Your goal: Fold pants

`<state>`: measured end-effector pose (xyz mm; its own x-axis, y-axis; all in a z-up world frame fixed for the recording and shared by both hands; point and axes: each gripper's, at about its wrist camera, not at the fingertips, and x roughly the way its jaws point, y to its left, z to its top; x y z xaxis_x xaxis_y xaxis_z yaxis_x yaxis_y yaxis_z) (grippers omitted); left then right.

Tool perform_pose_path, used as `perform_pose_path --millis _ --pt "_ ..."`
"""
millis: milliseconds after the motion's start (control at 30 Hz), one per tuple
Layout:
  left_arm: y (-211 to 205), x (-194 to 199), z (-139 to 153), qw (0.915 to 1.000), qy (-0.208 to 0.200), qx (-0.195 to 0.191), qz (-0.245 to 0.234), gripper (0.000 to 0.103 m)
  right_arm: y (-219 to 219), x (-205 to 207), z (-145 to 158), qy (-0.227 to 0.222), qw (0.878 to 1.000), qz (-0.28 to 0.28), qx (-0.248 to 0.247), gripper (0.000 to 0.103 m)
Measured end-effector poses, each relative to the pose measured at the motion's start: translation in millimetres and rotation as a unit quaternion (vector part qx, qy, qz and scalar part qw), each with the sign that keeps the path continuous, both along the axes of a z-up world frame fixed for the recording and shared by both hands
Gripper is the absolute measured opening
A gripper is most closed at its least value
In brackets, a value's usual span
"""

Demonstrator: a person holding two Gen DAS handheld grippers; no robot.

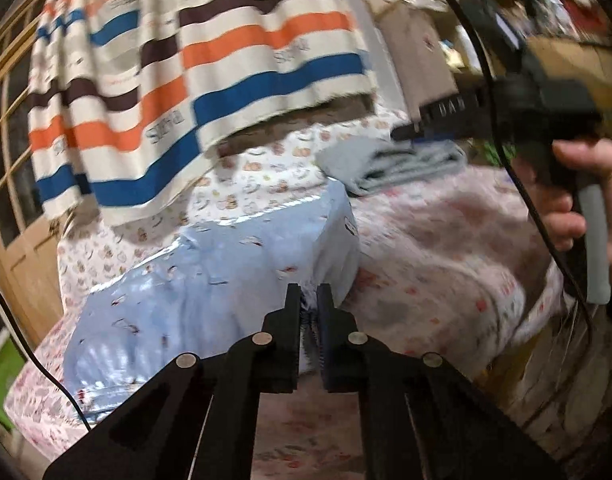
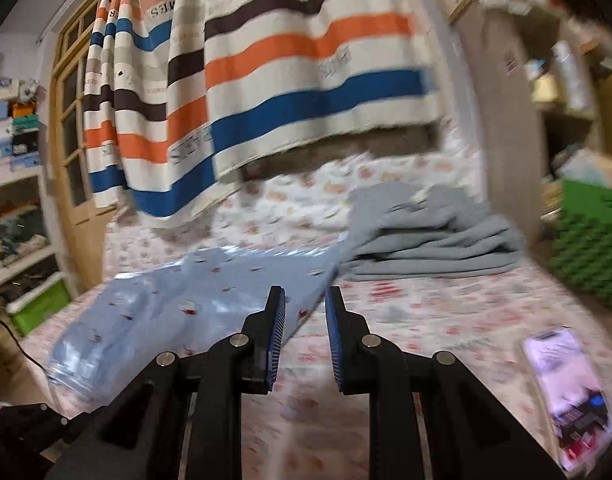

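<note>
Light blue pants (image 1: 210,284) with small printed figures lie on the bed, seen also in the right wrist view (image 2: 194,300). My left gripper (image 1: 309,300) is shut on an edge of the pants, with cloth pinched between its pads. My right gripper (image 2: 304,300) is open and empty, held just above the bed at the pants' near right edge. The right gripper and the hand holding it also show in the left wrist view (image 1: 545,120), up at the right above the bed.
A pink patterned bedsheet (image 2: 425,312) covers the bed. Folded grey cloth (image 2: 429,236) lies behind the pants. A striped curtain (image 2: 266,72) hangs at the back. A phone (image 2: 565,392) lies on the bed at the right. A green crate (image 2: 589,240) stands at the far right.
</note>
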<state>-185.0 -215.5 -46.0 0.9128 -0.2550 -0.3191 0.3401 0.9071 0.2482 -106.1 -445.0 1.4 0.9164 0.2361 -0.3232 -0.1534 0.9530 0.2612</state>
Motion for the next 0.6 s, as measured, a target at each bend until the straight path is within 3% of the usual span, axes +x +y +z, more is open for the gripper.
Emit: perform_pose_path --millis 100,133,167,233,333,467,600 --pt "16.8 7.5 8.5 0.9994 0.014 -0.031 0.011 0.007 -2.4 41.0 -6.4 0.071 0.993 0.062 0.068 0.024" --pt "20.8 9.2 9.3 0.9991 0.016 -0.038 0.014 0.007 -2.2 56.8 -10.8 0.095 0.988 0.079 0.087 0.032" --pt "23.5 10.3 9.0 0.9989 0.016 -0.042 0.015 0.007 -0.2 71.2 -13.6 0.111 0.986 0.088 0.09 0.046" --pt "24.3 10.1 6.0 0.999 0.015 -0.04 0.014 0.007 4.9 93.2 -12.6 0.117 0.987 0.079 0.072 0.066" --pt "23.5 9.8 2.2 0.9987 0.026 -0.042 0.003 0.007 5.6 138.2 -6.0 0.158 0.985 0.046 0.061 0.067" --pt "26.2 8.0 1.7 0.9982 0.029 -0.052 0.0 0.007 -3.2 206.1 -12.2 0.248 0.964 0.036 0.091 0.067" --pt "32.5 8.9 2.9 0.998 0.024 -0.058 0.004 0.007 -5.0 252.3 -23.2 0.288 0.955 0.012 0.067 0.064"
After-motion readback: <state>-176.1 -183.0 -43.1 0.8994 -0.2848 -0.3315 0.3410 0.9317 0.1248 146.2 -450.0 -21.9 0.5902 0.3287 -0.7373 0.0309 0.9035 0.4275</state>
